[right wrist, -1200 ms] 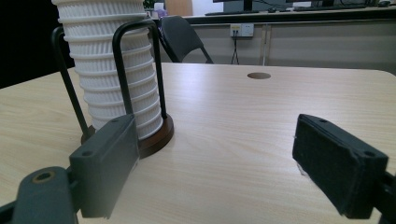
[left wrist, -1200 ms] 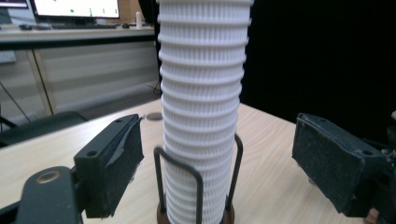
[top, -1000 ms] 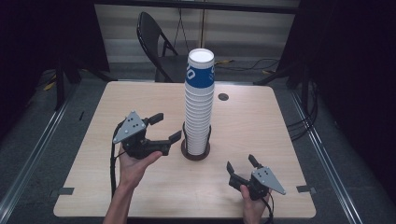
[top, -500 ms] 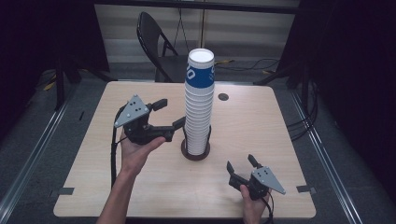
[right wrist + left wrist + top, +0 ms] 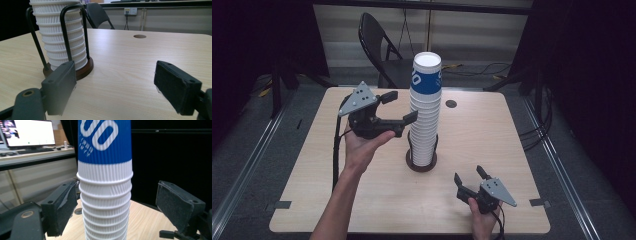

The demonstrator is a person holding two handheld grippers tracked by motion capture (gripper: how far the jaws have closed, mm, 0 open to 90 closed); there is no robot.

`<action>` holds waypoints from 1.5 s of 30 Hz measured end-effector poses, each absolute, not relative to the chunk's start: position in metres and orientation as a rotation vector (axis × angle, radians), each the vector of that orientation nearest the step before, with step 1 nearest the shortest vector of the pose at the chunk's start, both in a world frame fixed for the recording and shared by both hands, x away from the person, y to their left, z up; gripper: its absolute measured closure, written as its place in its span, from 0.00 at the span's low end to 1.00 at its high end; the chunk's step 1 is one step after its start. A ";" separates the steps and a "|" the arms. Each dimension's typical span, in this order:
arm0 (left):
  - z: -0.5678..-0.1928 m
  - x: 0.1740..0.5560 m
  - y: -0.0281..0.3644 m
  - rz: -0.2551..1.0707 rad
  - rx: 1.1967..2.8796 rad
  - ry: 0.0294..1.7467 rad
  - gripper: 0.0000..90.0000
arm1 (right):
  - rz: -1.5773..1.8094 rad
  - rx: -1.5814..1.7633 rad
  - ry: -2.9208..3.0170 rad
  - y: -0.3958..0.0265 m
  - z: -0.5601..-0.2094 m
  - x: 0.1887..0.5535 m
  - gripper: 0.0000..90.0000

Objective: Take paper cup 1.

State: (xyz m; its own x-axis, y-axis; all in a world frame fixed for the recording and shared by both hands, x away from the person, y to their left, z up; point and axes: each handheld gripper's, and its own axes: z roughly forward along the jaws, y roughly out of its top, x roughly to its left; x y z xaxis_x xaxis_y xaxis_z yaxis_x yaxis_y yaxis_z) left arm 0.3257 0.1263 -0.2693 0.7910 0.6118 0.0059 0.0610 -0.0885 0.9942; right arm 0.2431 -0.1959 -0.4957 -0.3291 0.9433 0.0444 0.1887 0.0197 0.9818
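Observation:
A tall stack of white ribbed paper cups (image 5: 424, 115), the top one banded blue, stands in a black wire holder on a round brown base (image 5: 421, 164) at the table's middle. My left gripper (image 5: 401, 106) is held up in the air just left of the stack, near its upper half. Its jaws have just been opening. In the left gripper view the stack (image 5: 105, 195) stands between the two pads (image 5: 62, 207) with a gap on each side. My right gripper (image 5: 469, 176) rests low near the table's front right, open and empty, facing the holder (image 5: 75, 32).
The wooden table (image 5: 512, 150) has a round cable hole (image 5: 451, 104) behind the stack. A black folding chair (image 5: 377, 40) stands beyond the far edge. Metal floor rails run along both sides. A lit monitor (image 5: 30, 132) sits on a desk behind.
My left gripper has risen and edged toward the stack, from near the holder up to the cups' upper half. The right gripper has stayed where it was.

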 end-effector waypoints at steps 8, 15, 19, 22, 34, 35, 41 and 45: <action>-0.255 0.338 0.119 0.509 1.629 0.544 0.17 | 1.362 1.182 1.599 -0.195 -0.496 0.243 0.19; -0.250 0.350 0.115 0.488 1.617 0.558 0.17 | 1.360 1.185 1.603 -0.195 -0.496 0.244 0.20; -0.248 0.354 0.112 0.459 1.608 0.565 0.17 | 1.359 1.183 1.605 -0.195 -0.496 0.244 0.20; -0.244 0.356 0.107 0.462 1.608 0.566 0.17 | 1.365 1.189 1.601 -0.196 -0.496 0.244 0.19; -0.236 0.366 0.093 0.475 1.627 0.582 0.17 | 1.371 1.189 1.598 -0.196 -0.496 0.244 0.19; -0.236 0.367 0.091 0.469 1.632 0.589 0.17 | 1.371 1.188 1.598 -0.196 -0.496 0.243 0.18; -0.238 0.377 0.081 0.463 1.666 0.609 0.17 | 1.371 1.193 1.585 -0.197 -0.496 0.243 0.17; -0.240 0.382 0.074 0.464 1.690 0.611 0.17 | 1.370 1.193 1.586 -0.196 -0.496 0.243 0.17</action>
